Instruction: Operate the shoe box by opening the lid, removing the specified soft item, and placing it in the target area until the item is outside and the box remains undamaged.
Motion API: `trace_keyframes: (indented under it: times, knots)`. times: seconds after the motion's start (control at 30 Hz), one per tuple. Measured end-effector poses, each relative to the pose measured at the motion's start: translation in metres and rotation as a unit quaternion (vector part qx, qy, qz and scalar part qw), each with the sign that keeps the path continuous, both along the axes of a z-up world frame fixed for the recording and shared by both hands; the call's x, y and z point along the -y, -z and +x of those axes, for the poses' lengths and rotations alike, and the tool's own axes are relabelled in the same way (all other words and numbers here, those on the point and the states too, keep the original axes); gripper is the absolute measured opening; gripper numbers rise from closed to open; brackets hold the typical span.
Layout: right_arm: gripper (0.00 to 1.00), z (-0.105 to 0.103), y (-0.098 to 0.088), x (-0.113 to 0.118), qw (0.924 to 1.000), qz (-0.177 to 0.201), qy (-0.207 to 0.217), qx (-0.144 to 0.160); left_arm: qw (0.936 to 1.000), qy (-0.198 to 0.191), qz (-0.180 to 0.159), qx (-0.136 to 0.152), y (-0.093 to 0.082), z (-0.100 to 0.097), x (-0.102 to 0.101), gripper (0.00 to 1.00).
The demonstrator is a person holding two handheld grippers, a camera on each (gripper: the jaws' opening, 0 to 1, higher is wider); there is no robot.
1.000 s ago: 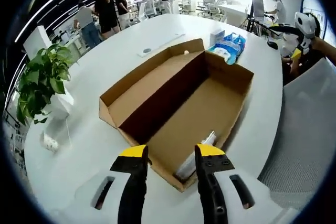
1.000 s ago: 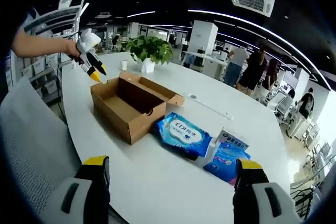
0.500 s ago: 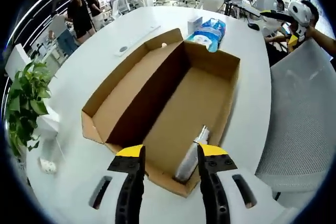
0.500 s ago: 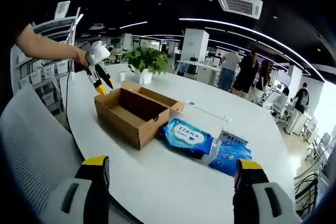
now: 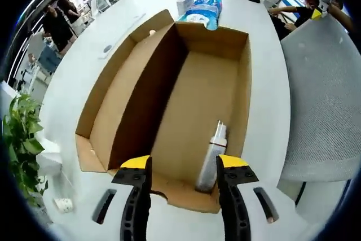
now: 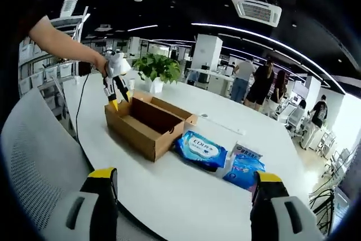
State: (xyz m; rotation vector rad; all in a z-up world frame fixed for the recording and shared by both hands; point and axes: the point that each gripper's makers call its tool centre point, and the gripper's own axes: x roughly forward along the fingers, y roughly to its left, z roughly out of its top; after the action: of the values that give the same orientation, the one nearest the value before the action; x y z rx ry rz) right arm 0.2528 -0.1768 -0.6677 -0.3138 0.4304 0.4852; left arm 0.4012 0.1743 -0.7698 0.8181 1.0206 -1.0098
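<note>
Reaching into the opened shoe box for the soft item

The slim plastic-wrapped item point(image 5: 211, 159) is lying along the right wall inside the open cardboard shoe box point(image 5: 169, 91) on the white bench point(image 5: 73, 71). I am hovering my left claw point(image 5: 183, 167), jaws apart, over the box's near end to straddle it; my right claw point(image 6: 183, 182) is waiting spread, well away, beside wet-wipe packs point(image 6: 198, 149).

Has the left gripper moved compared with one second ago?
Yes. In the right gripper view, the left gripper has come down toward the shoe box, its fingers now dipping at the box's far end near the plant.
</note>
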Motion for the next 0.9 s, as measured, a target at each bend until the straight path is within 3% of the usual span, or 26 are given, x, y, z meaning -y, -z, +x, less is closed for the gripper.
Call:
trace_keyframes:
  times: [0.37, 0.73, 0.9]
  knots:
    - [1.0, 0.002, -0.005, -0.004, 0.9997, 0.018, -0.003, 0.016, 0.9941, 0.082, 0.043, -0.056, 0.022, -0.013, 0.003, 0.49]
    - [1.0, 0.004, -0.004, -0.001, 0.9997, 0.014, 0.004, 0.019, 0.9902, 0.105, 0.053, -0.075, 0.038, -0.013, 0.007, 0.49]
    - [1.0, 0.004, -0.003, 0.001, 0.9998, 0.01, 0.007, 0.016, 0.9863, 0.127, 0.074, -0.076, 0.051, -0.014, 0.003, 0.47]
